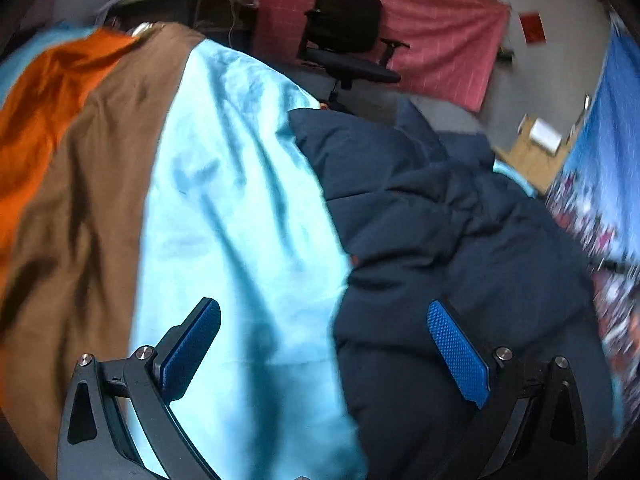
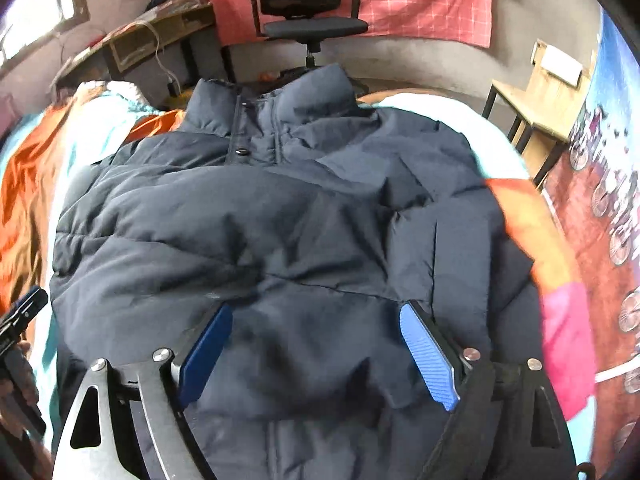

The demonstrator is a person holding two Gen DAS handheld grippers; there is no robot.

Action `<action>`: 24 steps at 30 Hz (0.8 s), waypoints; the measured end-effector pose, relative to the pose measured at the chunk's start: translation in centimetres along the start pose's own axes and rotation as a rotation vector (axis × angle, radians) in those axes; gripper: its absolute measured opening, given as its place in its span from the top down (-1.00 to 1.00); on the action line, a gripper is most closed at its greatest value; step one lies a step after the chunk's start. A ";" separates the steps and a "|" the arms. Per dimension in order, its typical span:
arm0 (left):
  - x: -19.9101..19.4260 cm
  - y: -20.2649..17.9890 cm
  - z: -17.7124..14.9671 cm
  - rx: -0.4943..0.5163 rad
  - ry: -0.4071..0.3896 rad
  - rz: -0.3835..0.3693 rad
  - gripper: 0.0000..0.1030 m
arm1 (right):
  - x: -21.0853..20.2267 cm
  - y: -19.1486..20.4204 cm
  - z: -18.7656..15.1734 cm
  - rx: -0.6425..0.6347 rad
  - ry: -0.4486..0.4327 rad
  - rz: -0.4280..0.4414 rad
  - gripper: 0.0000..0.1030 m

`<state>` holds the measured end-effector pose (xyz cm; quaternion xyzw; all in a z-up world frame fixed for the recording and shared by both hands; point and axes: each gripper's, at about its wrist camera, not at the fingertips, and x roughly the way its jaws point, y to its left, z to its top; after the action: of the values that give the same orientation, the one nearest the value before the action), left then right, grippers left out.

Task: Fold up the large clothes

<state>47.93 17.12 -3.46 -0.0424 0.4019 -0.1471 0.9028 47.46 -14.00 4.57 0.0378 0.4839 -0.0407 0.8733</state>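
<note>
Right now we hover over a dark blue puffer jacket [image 2: 280,216] that lies front-up on a bed, collar away from us, spread over a light blue sheet [image 1: 240,200] with orange and brown cloth [image 1: 92,160] beside it. Our right gripper [image 2: 316,344] hangs just above the lower front of the jacket with its jaws spread wide and nothing pinched between them; whether the pads brush the fabric we cannot tell. Our left gripper [image 1: 324,352] is likewise released, jaws wide, straddling the line where the jacket's edge meets the sheet, holding nothing. The body looks roughly flat but puffy and creased, so we judge the fold is still at an early stage. To do this step well, we should bring each gripper to a firm edge, such as the hem or a side seam, and bite deep enough to catch both the shell and the filling, since slick quilted fabric tends to slip from a shallow pinch. We should take care not to grab the sheet underneath along with the jacket, and lift both sides evenly so the bulk folds over rather than bunching.
</note>
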 end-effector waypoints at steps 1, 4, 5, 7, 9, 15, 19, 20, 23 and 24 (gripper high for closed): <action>-0.3 0.2 -0.1 0.013 0.007 0.011 -0.98 | -0.6 0.9 0.6 -0.018 -0.004 -0.012 -0.70; -1.9 0.9 0.4 -0.006 0.032 -0.008 -0.98 | -1.8 2.6 2.1 -0.021 -0.034 0.008 -0.79; -2.0 0.9 1.0 -0.013 0.040 -0.012 -0.98 | -1.9 2.9 2.5 -0.015 -0.037 0.021 -0.81; -3.0 0.2 2.5 -0.020 0.043 -0.001 -0.98 | -2.1 3.2 3.3 0.000 -0.020 0.039 -0.83; -3.4 -0.5 4.2 -0.009 0.038 0.012 -0.98 | -2.2 3.2 4.1 0.004 0.006 0.056 -0.83; -5.0 -4.2 9.6 0.083 -0.003 0.033 -0.98 | -4.6 1.5 7.1 -0.097 0.065 -0.002 -0.88; -4.7 -7.1 12.5 0.185 -0.030 0.046 -0.98 | -6.2 0.3 8.8 -0.189 0.115 -0.044 -0.88; -4.1 -7.6 13.2 0.200 -0.033 0.054 -0.98 | -6.5 0.2 9.2 -0.220 0.118 -0.046 -0.88; -2.1 -9.2 15.5 0.202 -0.042 0.076 -0.98 | -6.6 -0.5 9.9 -0.271 0.085 -0.021 -0.89; -1.0 -9.7 16.5 0.190 -0.037 0.077 -0.98 | -6.2 -0.9 10.2 -0.276 0.069 -0.013 -0.89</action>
<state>57.20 7.49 10.23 0.0560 0.3710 -0.1490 0.9149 52.67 -15.75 15.21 -0.0842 0.5147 0.0221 0.8529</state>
